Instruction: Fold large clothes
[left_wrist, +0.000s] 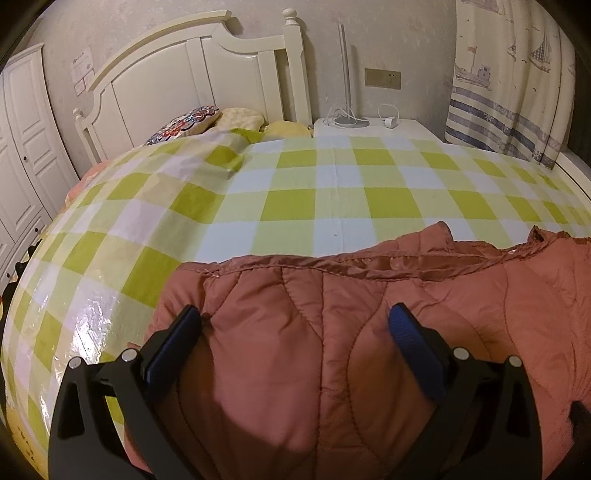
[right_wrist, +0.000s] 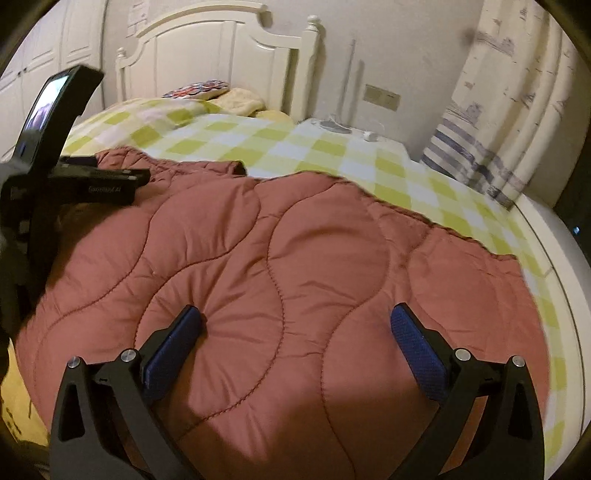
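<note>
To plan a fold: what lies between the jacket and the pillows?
Only bare checked bedcover lies between jacket and pillows, seen in the left wrist view.

The jacket (right_wrist: 280, 266) lies on the bed (left_wrist: 332, 192) near its foot edge. The pillows (left_wrist: 221, 120) lie at the head edge, before the headboard (left_wrist: 192, 70). The nightstand (left_wrist: 369, 129) stands right of them.

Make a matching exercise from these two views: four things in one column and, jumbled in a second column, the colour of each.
Things:
1. quilted jacket
2. bedsheet
3. headboard
4. gripper pads

Colours:
A. blue
B. cream white
C. rust red
D. green and white check

Pairs: 1-C, 2-D, 3-B, 4-A
</note>
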